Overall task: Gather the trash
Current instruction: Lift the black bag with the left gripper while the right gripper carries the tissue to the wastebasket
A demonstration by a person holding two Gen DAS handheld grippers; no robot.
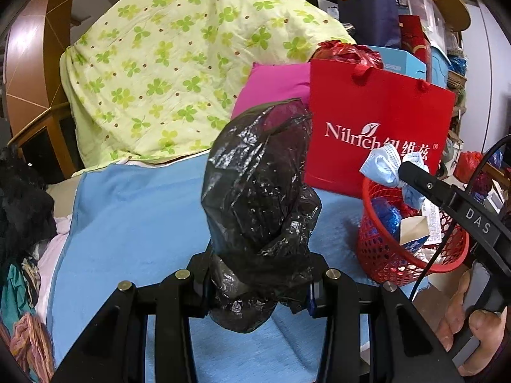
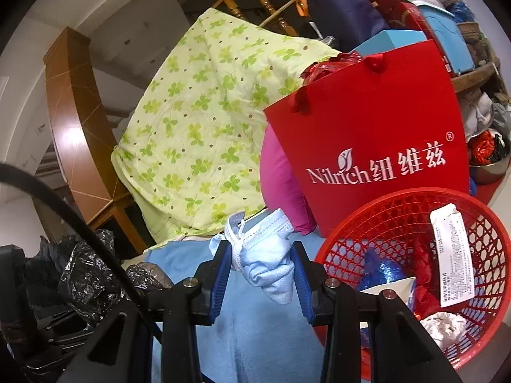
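Observation:
My left gripper point(image 1: 260, 287) is shut on a crumpled black plastic bag point(image 1: 258, 198), which stands up between its fingers over the blue sheet. In the right wrist view that black plastic bag point(image 2: 86, 274) shows at the far left. My right gripper point(image 2: 262, 271) is shut on a balled light-blue face mask point(image 2: 265, 255), just left of a red mesh basket point(image 2: 383, 220). The basket holds a white packet point(image 2: 453, 255), a blue wrapper point(image 2: 383, 271) and crumpled tissue point(image 2: 444, 322). From the left wrist view, the right gripper point(image 1: 412, 172) holds the face mask point(image 1: 386, 166) above the basket's point(image 1: 383, 255) rim.
A red paper bag point(image 2: 373, 146) stands behind the basket, against a pink pillow point(image 1: 274, 86) and a green clover quilt point(image 1: 179, 73). A blue sheet point(image 1: 134, 223) covers the bed. Clothes point(image 1: 22, 210) pile at the left. A person's hand point(image 1: 463, 319) grips the right tool. Cluttered shelves point(image 1: 415, 25) rise behind.

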